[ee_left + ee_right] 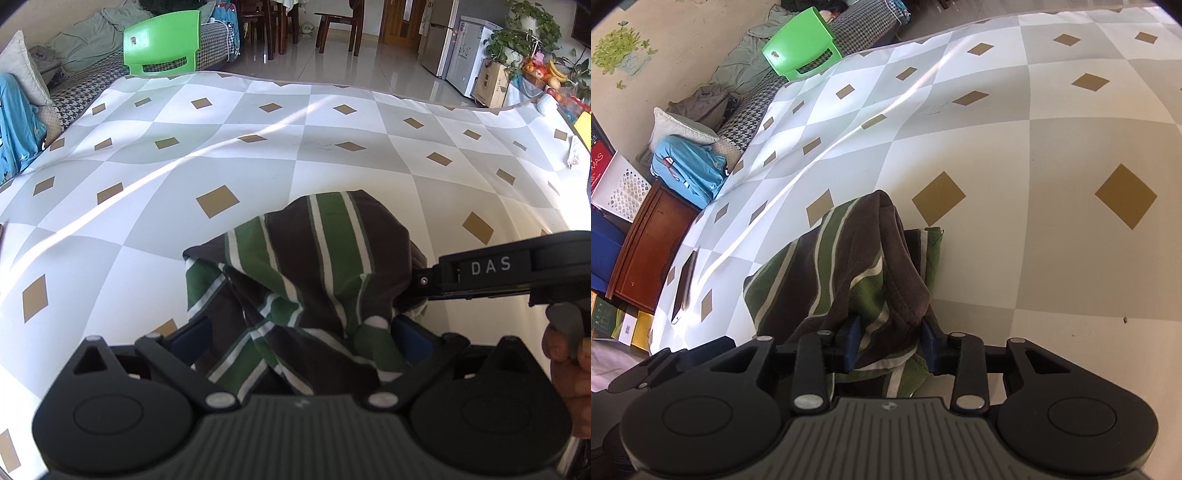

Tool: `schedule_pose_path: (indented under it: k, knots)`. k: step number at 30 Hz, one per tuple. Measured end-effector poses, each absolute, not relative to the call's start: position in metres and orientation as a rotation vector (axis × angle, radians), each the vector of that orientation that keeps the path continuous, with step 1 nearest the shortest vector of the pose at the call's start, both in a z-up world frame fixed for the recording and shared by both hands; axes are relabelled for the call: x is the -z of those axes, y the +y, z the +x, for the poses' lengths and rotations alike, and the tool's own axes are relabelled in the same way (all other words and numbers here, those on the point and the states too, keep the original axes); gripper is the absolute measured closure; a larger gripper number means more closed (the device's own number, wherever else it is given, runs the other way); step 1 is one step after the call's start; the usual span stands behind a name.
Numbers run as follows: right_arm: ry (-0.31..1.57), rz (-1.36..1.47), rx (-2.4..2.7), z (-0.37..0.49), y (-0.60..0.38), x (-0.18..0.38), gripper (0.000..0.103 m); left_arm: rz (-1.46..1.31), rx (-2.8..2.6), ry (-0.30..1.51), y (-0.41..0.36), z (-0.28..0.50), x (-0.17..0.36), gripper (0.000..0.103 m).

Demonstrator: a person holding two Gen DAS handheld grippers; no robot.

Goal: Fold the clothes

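Observation:
A brown, green and white striped garment [332, 251] lies bunched on the checked tablecloth [258, 147]. In the left wrist view my left gripper [301, 336] has its jaws wide apart with a thick bunch of the cloth filling the gap and touching both blue pads. My right gripper [417, 291] comes in from the right, its fingertips buried in the cloth's right side, with a hand [569, 354] on its trigger. In the right wrist view the right gripper [892, 343] is shut on a brown hemmed edge of the garment [849, 258].
A phone [683, 288] lies near the table's left edge. A green chair [162, 40] stands at the far edge, before a sofa [85, 74] strewn with clothes. A wooden cabinet [646, 240] stands left of the table. The tablecloth [1034, 147] stretches bare beyond the garment.

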State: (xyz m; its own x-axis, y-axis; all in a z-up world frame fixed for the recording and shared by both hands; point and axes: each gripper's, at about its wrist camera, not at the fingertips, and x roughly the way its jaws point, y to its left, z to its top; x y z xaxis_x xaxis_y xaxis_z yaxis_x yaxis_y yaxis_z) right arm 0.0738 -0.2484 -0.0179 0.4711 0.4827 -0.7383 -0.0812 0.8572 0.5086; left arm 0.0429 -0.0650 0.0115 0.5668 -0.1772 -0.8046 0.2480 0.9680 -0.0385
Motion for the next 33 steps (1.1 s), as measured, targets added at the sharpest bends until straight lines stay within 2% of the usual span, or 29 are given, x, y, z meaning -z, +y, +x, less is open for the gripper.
schedule_pose_path:
  k: [1, 3, 19, 23, 24, 27, 33]
  knots:
    - [1.021, 0.437, -0.372, 0.073, -0.247, 0.015, 0.083, 0.094, 0.265, 0.923, -0.067, 0.04, -0.013, 0.0]
    - [1.006, 0.435, -0.404, 0.072, -0.244, 0.01, 0.087, 0.123, 0.299, 0.904, -0.073, 0.035, -0.016, 0.0]
    - [0.944, 0.475, -0.596, 0.064, -0.208, -0.023, 0.087, 0.118, 0.238, 0.873, -0.072, 0.034, -0.01, 0.001]
    - [0.947, 0.46, -0.597, 0.064, -0.206, -0.023, 0.086, 0.047, 0.177, 0.91, -0.055, 0.044, -0.005, 0.019]
    - [0.953, 0.459, -0.593, 0.064, -0.207, -0.023, 0.084, 0.032, 0.162, 0.925, -0.051, 0.046, -0.002, 0.02]
    - [0.965, 0.466, -0.555, 0.064, -0.216, -0.021, 0.068, -0.003, 0.104, 0.971, -0.038, 0.052, 0.006, 0.02]
    - [0.992, 0.391, -0.388, 0.066, -0.234, -0.013, 0.059, -0.03, 0.045, 0.983, -0.023, 0.056, 0.01, 0.013]
